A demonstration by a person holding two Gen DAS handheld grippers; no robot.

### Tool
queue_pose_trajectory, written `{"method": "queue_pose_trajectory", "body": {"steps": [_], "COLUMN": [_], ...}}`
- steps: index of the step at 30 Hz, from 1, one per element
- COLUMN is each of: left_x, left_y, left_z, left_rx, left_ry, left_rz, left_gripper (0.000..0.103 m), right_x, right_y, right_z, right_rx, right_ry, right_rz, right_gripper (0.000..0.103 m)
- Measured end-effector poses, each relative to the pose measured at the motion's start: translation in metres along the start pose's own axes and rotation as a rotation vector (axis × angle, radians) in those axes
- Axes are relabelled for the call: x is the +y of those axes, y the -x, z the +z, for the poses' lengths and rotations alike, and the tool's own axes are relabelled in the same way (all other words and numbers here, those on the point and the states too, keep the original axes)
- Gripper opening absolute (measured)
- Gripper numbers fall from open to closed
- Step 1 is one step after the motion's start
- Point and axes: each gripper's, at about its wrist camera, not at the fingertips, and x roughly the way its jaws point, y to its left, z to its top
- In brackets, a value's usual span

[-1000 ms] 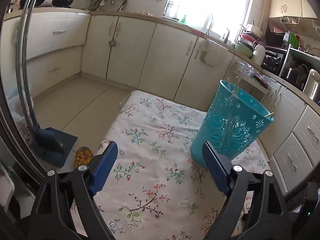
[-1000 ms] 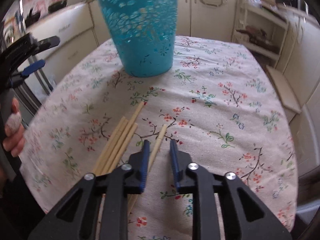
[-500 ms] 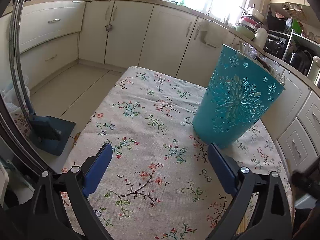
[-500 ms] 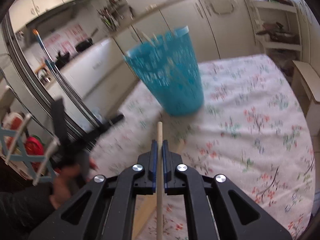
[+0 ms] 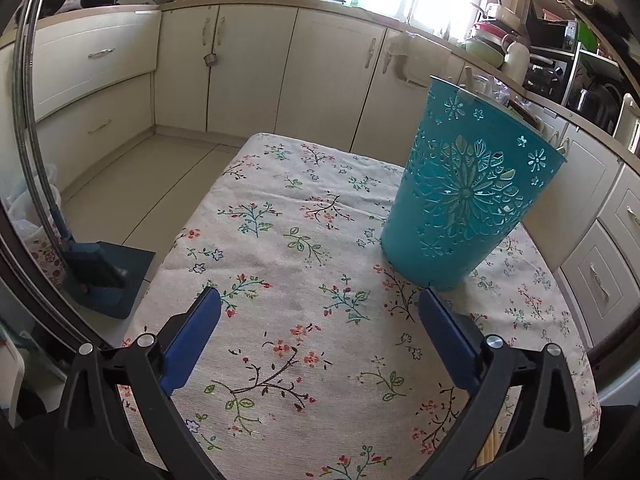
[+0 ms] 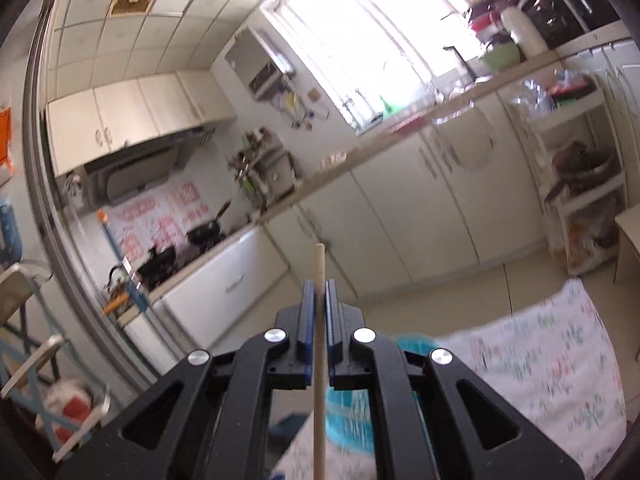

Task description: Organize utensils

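Right wrist view: right gripper (image 6: 317, 294), lifted off the table, clamps a chopstick (image 6: 319, 360); left gripper (image 5: 320, 312) has just widened, empty.

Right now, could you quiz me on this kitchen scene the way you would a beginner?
1. True or false: the left gripper has its fingers spread wide with nothing between them.
2. What does the right gripper hold? A) a spoon B) a chopstick C) a fork
3. Fill in: the blue basket stands on a ____ tablecloth.

Key:
1. True.
2. B, the chopstick, pinched between the fingers.
3. Floral; the tablecloth has flower sprigs.
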Motion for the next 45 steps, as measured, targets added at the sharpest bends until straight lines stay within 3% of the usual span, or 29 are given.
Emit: {"method": "queue_pose_trajectory", "body": {"steps": [5, 11, 19, 25, 30, 36, 45], "left_x": [0.005, 0.007, 0.009, 0.008, 0.007, 0.007, 0.007], "left_y": [0.0, 0.001, 0.001, 0.001, 0.0, -0.001, -0.002], "left_z": [0.001, 0.0, 0.001, 0.001, 0.001, 0.001, 0.001], "left_rx": [0.001, -0.004, -0.004, -0.006, -0.001, 0.003, 0.008], "left_ry": [0.022, 0.033, 0.041, 0.042, 0.037, 0.034, 0.034], "left_rz": [-0.011, -0.028, -0.025, -0.013, -0.008, -0.001, 0.003], "left_gripper": [0.096, 0.096, 0.095, 0.095, 0.095, 0.095, 0.095], "right_x": [-0.003, -0.022, -0.01, 0.001, -0.013, -0.04, -0.036], "right_y": [-0.047, -0.078, -0.05, 0.01, 0.051, 0.056, 0.04], "right_z": [0.004, -0.029, -0.06, -0.082, -0.136, -0.192, -0.217], "right_rx": [-0.072, 0.024, 0.118, 0.139, 0.281, 0.474, 0.592], "right_ry": [0.012, 0.057, 0.157, 0.197, 0.168, 0.071, 0.097], "right_rz": [-0.092, -0.192, -0.183, -0.182, -0.249, -0.316, -0.33], "right_gripper": [0.006, 0.006, 0.007, 0.025, 0.026, 0.025, 0.021]}}
